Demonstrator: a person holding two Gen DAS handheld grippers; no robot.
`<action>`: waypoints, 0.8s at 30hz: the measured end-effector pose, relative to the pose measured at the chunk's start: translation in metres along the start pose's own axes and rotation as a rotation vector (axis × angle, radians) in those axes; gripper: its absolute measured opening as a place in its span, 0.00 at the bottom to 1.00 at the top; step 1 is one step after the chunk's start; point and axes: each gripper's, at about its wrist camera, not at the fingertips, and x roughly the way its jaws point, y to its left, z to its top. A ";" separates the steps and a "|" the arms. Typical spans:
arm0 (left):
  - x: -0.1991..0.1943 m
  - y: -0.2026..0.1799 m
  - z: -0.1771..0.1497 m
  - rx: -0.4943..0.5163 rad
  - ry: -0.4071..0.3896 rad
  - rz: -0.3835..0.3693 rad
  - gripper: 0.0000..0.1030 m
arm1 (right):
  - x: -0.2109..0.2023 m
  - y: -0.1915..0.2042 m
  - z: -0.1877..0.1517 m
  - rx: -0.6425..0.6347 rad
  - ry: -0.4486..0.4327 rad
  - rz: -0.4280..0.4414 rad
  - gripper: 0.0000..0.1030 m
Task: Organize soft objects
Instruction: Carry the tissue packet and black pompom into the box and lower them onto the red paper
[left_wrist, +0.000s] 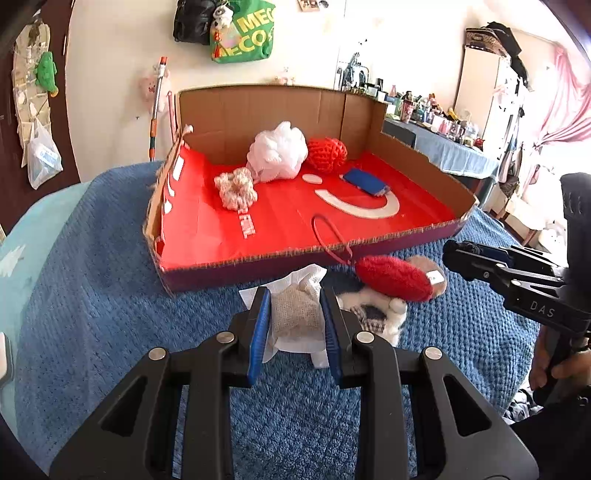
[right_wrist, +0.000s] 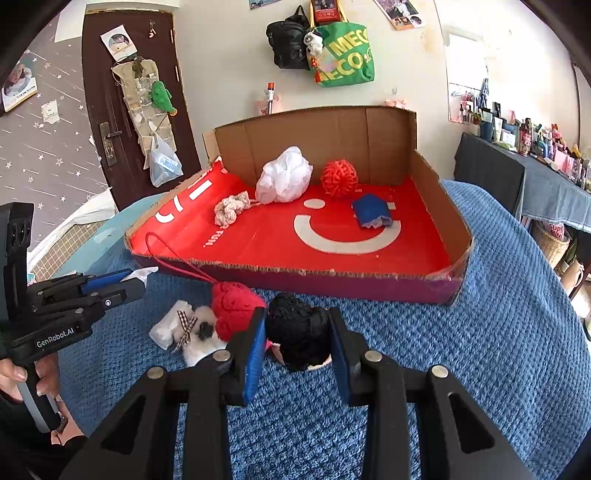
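My left gripper (left_wrist: 295, 295) is shut on a white and beige cloth pouch (left_wrist: 295, 314) on the blue blanket, just before the cardboard tray (left_wrist: 295, 256). My right gripper (right_wrist: 297, 314) is shut on a black knitted ball (right_wrist: 297, 332). Beside it lie a red knitted heart with a loop cord (right_wrist: 234, 306) and a small white plush with a checked bow (right_wrist: 195, 328). In the tray sit a white mesh puff (right_wrist: 284, 177), a red knitted ball (right_wrist: 339, 178), a pink crochet piece (right_wrist: 231, 208) and a blue cloth (right_wrist: 371, 211).
The tray (right_wrist: 332, 284) has tall cardboard walls at the back and right and a low front edge. A blue blanket (right_wrist: 480, 350) covers the bed. A cluttered side table (right_wrist: 535, 166) stands to the right. A dark door (right_wrist: 122, 110) is at the left.
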 end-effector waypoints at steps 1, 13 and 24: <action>-0.001 0.000 0.003 0.004 -0.007 0.001 0.25 | 0.000 0.000 0.004 -0.003 -0.005 0.003 0.34; 0.028 -0.012 0.086 0.083 -0.035 -0.135 0.25 | 0.046 -0.013 0.098 -0.023 -0.002 0.095 0.34; 0.113 -0.013 0.135 0.188 0.133 -0.121 0.25 | 0.139 -0.039 0.150 0.038 0.209 0.128 0.34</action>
